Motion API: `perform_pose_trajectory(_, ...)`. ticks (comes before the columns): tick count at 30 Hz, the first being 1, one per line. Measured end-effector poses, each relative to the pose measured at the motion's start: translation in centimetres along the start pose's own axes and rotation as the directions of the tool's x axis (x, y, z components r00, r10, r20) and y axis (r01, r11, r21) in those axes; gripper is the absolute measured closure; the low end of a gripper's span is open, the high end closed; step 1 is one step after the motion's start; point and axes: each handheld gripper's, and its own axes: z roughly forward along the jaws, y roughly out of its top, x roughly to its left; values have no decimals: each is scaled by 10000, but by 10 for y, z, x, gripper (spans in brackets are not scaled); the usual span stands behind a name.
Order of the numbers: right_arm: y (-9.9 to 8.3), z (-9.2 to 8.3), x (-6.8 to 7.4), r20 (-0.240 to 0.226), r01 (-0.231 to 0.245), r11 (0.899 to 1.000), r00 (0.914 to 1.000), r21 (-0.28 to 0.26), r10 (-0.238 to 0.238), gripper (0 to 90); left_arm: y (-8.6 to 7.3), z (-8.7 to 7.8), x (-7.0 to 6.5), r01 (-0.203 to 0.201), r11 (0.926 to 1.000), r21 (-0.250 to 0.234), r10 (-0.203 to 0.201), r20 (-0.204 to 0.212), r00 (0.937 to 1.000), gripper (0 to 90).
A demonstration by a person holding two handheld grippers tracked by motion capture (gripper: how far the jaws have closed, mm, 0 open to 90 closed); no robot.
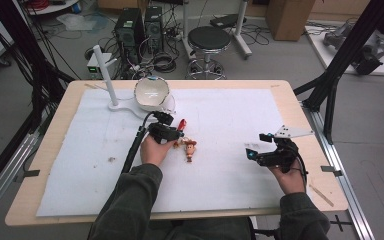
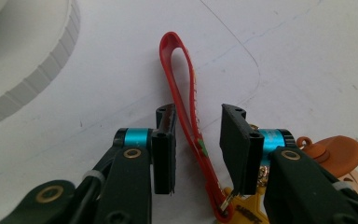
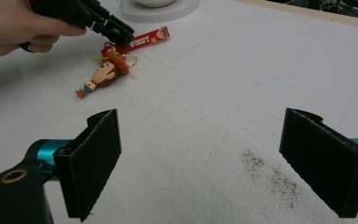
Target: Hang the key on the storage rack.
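— Where's the left gripper got to?

— Right down on the keyring. Its jaws stand a little apart, one on each side of the red strap, and neither pad looks to be pressing on it. So I'd say the reach is done and the squeeze and the lift are both left to do.

— And the keyring itself?

— Flat on the white cloth, near the middle of the table and just in front of the white bowl. The little cowboy figure lies beside the hand, strap pointing away toward the bowl.

— The other hand?

— The right gripper sits well apart, jaws wide, nothing between them — idle over a bare patch with a dark smudge.

— What do the close views add?

— From above, the strap is just a red fleck by the left gripper. The left gripper view shows it threaded between the jaws, with the gold ring at its near end. The right gripper view shows the whole figure from the side, hat and all, and lettering on the strap.
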Motion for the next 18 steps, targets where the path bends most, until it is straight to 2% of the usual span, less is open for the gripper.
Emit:
perform_pose_trajectory(10,0,-1,1,8,11,10000,10000,-11,-11,119,-1,5,-5,-299,9990,317,305,-179,9994,720)
perform_pose_trajectory(13,0,0,0,-6,54,10000,10000,-15,-54,119,-1,5,-4,-175,9994,295,180,-163,9997,746)
perform_pose_trajectory(18,0,0,0,-10,54,10000,10000,-55,-54,119,-1,6,-6,-310,9990,332,326,-491,9983,802)
